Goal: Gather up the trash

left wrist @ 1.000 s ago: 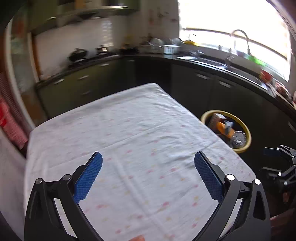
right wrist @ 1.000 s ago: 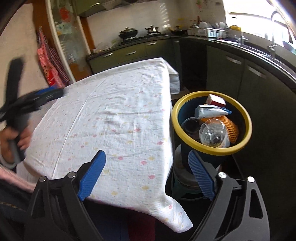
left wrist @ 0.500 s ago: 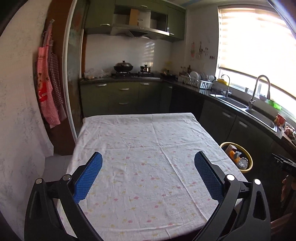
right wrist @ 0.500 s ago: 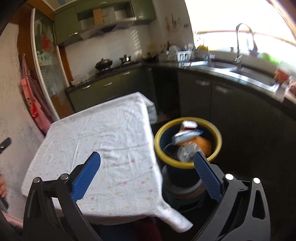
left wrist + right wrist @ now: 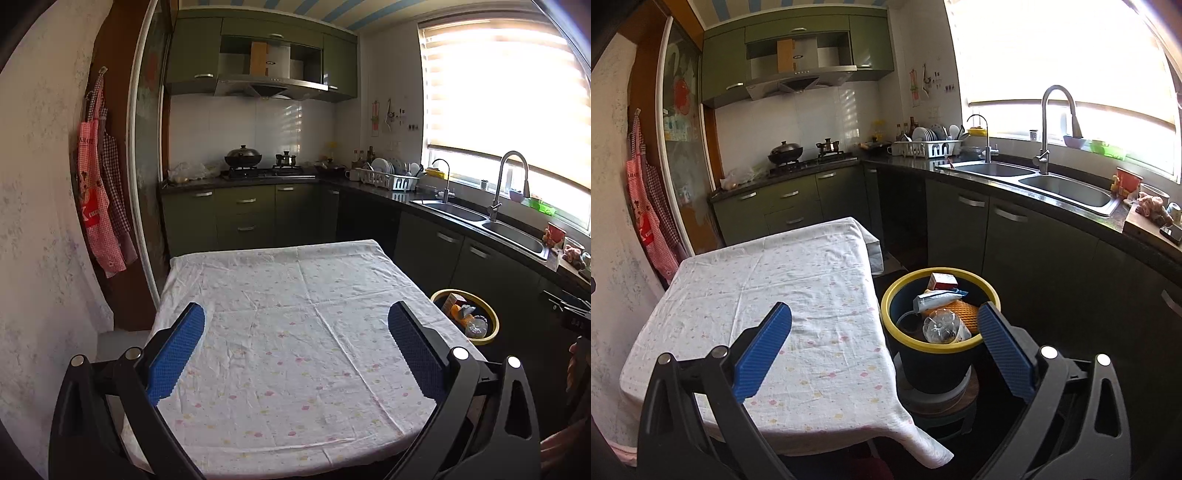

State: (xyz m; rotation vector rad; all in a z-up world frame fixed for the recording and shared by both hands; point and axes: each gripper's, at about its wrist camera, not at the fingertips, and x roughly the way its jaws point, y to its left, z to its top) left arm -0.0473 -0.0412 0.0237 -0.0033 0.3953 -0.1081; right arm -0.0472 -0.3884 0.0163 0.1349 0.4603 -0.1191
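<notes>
Your left hand-held gripper (image 5: 295, 345) is spread wide with nothing between its blue pads (image 5: 176, 353), and it hangs above the near end of the bench (image 5: 288, 332). That bench wears a white cloth with small pink and yellow dots, creased across the middle. From this view the trash bin (image 5: 493, 325) sits at about 3 o'clock, just off the right edge of the bench, down at floor level.

Your right hand-held gripper (image 5: 884, 345) is just as wide and also carries nothing. Its left pad (image 5: 762, 352) lies over the cloth, while its right pad (image 5: 1004, 349) lies over the bin's near right rim. Here the trash bin (image 5: 899, 295) is a dark blue bucket with a yellow rim, at about 1 o'clock from the gripper's centre, standing on a low round stand just beside the bench corner.

The trash is in the bin: a clear plastic bottle (image 5: 943, 326) lies nearest you, an orange mesh piece (image 5: 964, 310) sits behind it, a white and blue wrapper (image 5: 936, 297) lies across the middle, and a small red and white carton (image 5: 943, 281) leans at the far rim.

Farther off, at 2 o'clock, a steel sink (image 5: 1063, 188) with a tall tap is set in the dark counter under the bright window. At 11 o'clock a black wok (image 5: 785, 151) rests on the stove.
</notes>
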